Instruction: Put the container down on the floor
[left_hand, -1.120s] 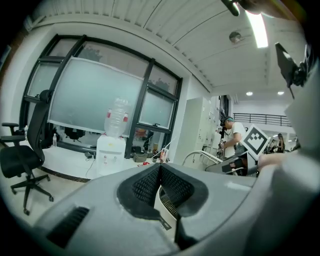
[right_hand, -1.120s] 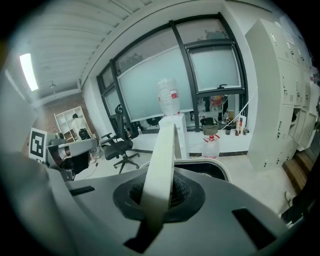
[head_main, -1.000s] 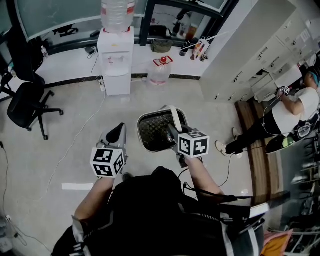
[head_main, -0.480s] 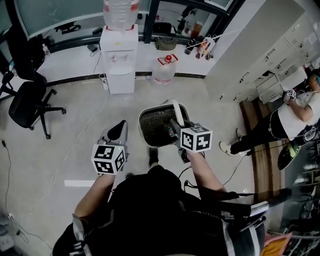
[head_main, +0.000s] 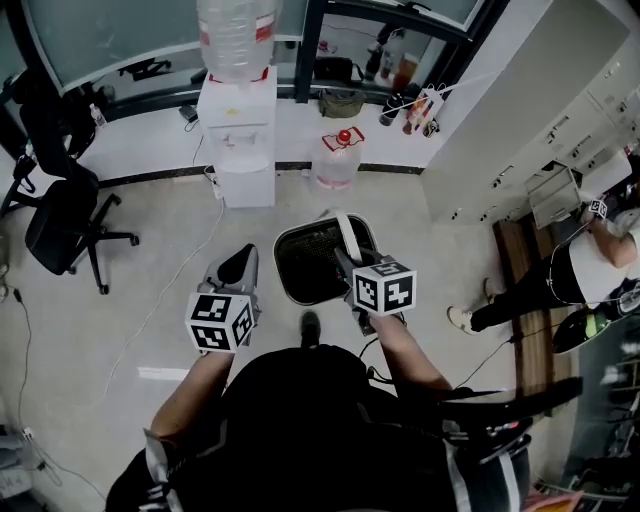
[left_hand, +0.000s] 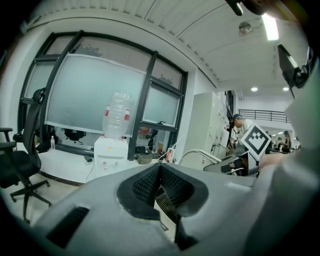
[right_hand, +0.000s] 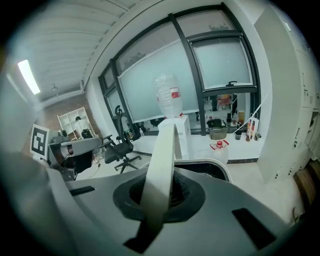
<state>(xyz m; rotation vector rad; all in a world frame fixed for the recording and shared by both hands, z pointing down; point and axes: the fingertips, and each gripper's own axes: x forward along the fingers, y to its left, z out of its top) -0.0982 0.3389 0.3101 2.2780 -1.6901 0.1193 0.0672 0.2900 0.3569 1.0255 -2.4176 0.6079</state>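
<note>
The container (head_main: 310, 268) is a white-rimmed bin with a dark mesh inside and a white strap handle (head_main: 348, 230). It hangs in front of me above the pale floor. My right gripper (head_main: 345, 260) is shut on that handle; in the right gripper view the handle (right_hand: 162, 170) runs up between the closed jaws of the right gripper (right_hand: 159, 194), with the container's rim (right_hand: 222, 169) beyond. My left gripper (head_main: 238, 262) is beside the container on its left, apart from it. The left gripper (left_hand: 159, 175) is shut with nothing between its pads.
A water dispenser (head_main: 240, 125) and a water jug (head_main: 338, 158) stand by the far wall. An office chair (head_main: 65, 215) is at the left, white cabinets (head_main: 520, 110) and a person (head_main: 585, 270) at the right. A cable (head_main: 165, 275) crosses the floor. My shoe (head_main: 311, 326) shows below the container.
The view has shifted a little as I step; a shoe now shows under the container. The right gripper still holds the handle and the left stays shut beside it.
</note>
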